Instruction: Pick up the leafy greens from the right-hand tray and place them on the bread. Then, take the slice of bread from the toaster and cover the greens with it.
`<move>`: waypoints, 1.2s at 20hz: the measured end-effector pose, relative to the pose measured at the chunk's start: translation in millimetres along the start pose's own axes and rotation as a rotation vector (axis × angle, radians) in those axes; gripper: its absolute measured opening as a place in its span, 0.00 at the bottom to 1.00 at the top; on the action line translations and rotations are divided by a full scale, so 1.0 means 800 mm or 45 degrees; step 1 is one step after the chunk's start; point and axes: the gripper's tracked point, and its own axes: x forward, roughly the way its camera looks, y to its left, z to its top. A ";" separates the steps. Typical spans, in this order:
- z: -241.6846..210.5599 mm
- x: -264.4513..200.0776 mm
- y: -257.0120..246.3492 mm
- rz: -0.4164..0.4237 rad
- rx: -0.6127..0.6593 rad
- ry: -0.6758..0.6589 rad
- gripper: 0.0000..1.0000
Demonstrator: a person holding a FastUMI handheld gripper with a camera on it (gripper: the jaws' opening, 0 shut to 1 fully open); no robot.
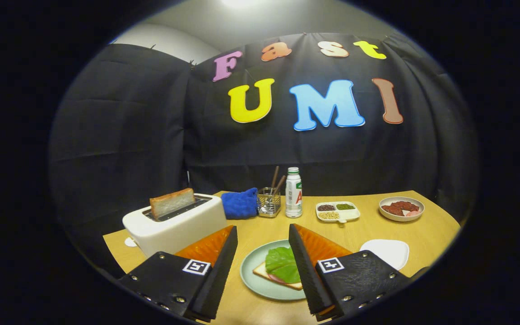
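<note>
A green leaf (282, 265) lies on a slice of bread (272, 275) that rests on a pale green plate (257, 266), between my fingers and partly behind the right one. My gripper (262, 237) is open above the plate with nothing between its fingers. A white toaster (174, 223) stands beyond the left finger, and a slice of toasted bread (172, 202) sticks up out of its slot. To the right of the right finger lies a white tray (386, 253), bare on top.
Along the back of the wooden table (427, 230) stand a blue oven mitt (240, 203), a wire holder with sticks (269, 201), a white bottle (293, 192), a divided dish of grains (337, 211) and a bowl of sliced meat (401, 208).
</note>
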 end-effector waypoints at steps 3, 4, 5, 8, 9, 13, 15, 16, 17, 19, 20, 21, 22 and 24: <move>0.000 0.014 0.062 0.099 0.044 0.052 0.60; 0.004 0.017 0.081 0.119 0.053 0.058 0.60; 0.009 0.019 0.100 0.139 0.050 0.050 0.60; 0.012 0.025 0.146 0.150 -0.026 0.025 0.60; 0.009 0.028 0.161 0.160 -0.031 0.031 0.60; 0.008 0.041 0.203 0.141 -0.038 0.034 0.60; 0.007 0.049 0.219 0.128 -0.038 0.049 0.60; 0.003 0.054 0.224 0.120 -0.037 0.066 0.60; -0.001 0.061 0.226 0.098 -0.034 0.088 0.60; -0.009 0.074 0.231 0.074 -0.017 0.132 0.60; -0.012 0.082 0.233 0.060 -0.018 0.150 0.60; -0.010 0.087 0.230 0.038 -0.020 0.147 0.60; -0.009 0.092 0.229 0.011 -0.022 0.149 0.60; -0.011 0.101 0.228 -0.035 -0.022 0.150 0.60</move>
